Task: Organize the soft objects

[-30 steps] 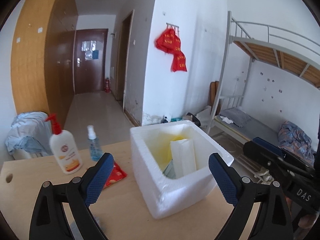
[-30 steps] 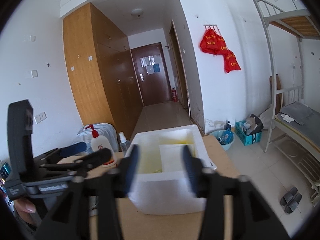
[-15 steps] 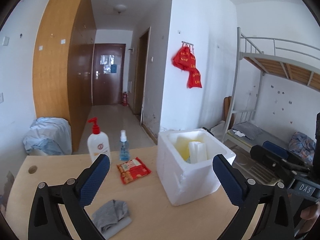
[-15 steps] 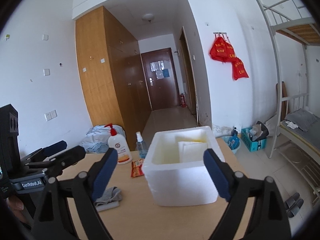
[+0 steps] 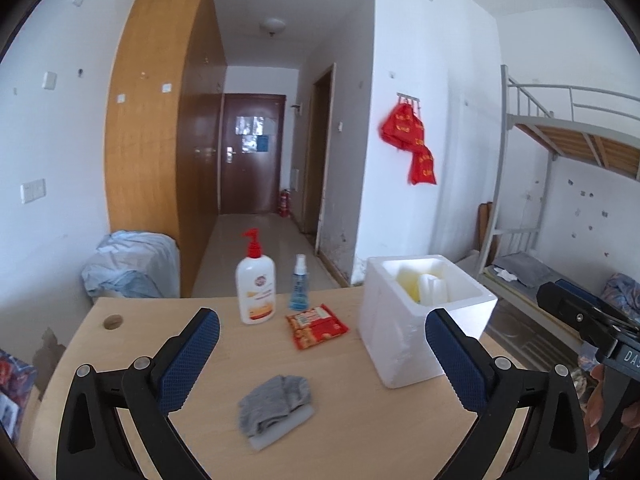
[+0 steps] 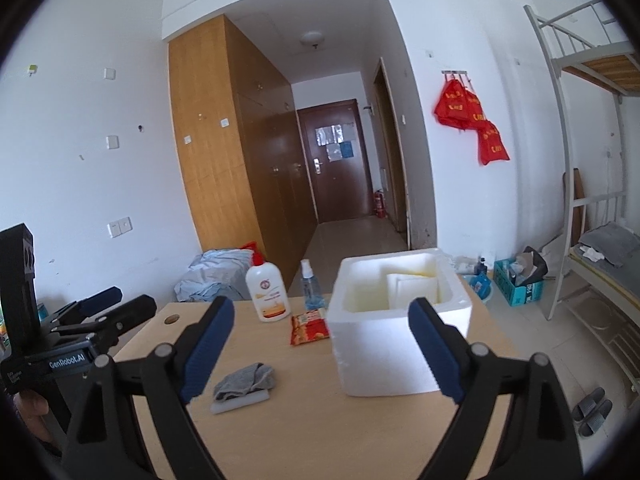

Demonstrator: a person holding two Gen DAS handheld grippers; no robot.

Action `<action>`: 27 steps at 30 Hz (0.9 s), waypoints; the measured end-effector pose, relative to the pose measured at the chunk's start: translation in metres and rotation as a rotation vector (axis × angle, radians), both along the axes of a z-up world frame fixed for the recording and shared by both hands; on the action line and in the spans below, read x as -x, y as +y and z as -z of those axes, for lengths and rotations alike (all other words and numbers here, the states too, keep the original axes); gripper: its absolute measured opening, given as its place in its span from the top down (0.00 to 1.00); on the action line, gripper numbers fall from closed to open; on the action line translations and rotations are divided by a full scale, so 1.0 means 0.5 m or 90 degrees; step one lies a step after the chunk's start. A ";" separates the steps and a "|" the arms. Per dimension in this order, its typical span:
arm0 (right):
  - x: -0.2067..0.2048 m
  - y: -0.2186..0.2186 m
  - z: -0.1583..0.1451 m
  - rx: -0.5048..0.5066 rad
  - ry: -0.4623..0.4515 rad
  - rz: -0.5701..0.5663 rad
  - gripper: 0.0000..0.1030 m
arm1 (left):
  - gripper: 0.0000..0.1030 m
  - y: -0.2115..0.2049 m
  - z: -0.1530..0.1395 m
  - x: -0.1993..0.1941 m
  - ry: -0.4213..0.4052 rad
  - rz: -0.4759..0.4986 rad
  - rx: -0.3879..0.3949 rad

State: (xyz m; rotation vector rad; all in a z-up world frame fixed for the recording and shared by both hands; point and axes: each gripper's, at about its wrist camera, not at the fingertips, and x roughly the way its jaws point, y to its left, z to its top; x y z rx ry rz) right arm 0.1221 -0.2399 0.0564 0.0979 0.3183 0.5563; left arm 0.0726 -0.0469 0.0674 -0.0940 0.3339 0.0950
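A white foam box (image 5: 404, 320) (image 6: 384, 356) stands on the right part of the wooden table, with white and yellow soft pieces (image 5: 432, 288) inside. A crumpled grey cloth (image 5: 276, 398) (image 6: 245, 382) lies on a white pad at the table's middle front. Behind it lies a red snack packet (image 5: 316, 324) (image 6: 310, 326). My left gripper (image 5: 322, 318) is open and empty, hovering above the cloth and short of the box. My right gripper (image 6: 321, 306) is open wide and empty, level with the box front.
A lotion pump bottle (image 5: 256, 292) and a small blue spray bottle (image 5: 300, 286) stand at the table's back. A cable hole (image 5: 113, 322) is at the back left. A bunk bed (image 6: 600, 240) and slippers (image 6: 592, 412) are off the table's right edge.
Both grippers have drawn back from the foam box, so the grey cloth and more of the table now show. The right jaws opened wider. The left view swung leftward.
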 end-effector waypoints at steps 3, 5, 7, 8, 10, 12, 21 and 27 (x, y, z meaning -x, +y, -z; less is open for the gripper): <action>0.014 0.015 0.001 0.007 -0.006 -0.015 0.11 | 0.00 0.021 0.001 0.029 -0.009 -0.023 -0.002; 0.022 0.028 0.003 0.009 -0.009 -0.029 0.11 | 0.00 0.034 0.001 0.046 -0.011 -0.038 -0.005; 0.029 0.037 0.003 0.008 -0.009 -0.038 0.11 | 0.00 0.052 0.002 0.062 -0.010 -0.047 -0.004; 0.033 0.042 0.003 0.009 -0.010 -0.044 0.11 | 0.00 0.057 0.003 0.068 -0.009 -0.052 -0.004; 0.042 0.054 0.004 0.012 -0.014 -0.052 0.11 | 0.00 0.069 0.004 0.079 -0.011 -0.062 -0.003; 0.048 0.067 0.006 0.016 -0.016 -0.061 0.11 | 0.00 0.077 0.007 0.089 -0.011 -0.073 -0.004; 0.065 0.121 0.025 0.028 -0.012 -0.103 0.11 | 0.00 0.120 0.027 0.127 -0.002 -0.116 0.003; 0.072 0.169 0.035 0.033 -0.005 -0.140 0.11 | 0.00 0.145 0.039 0.148 0.006 -0.144 0.004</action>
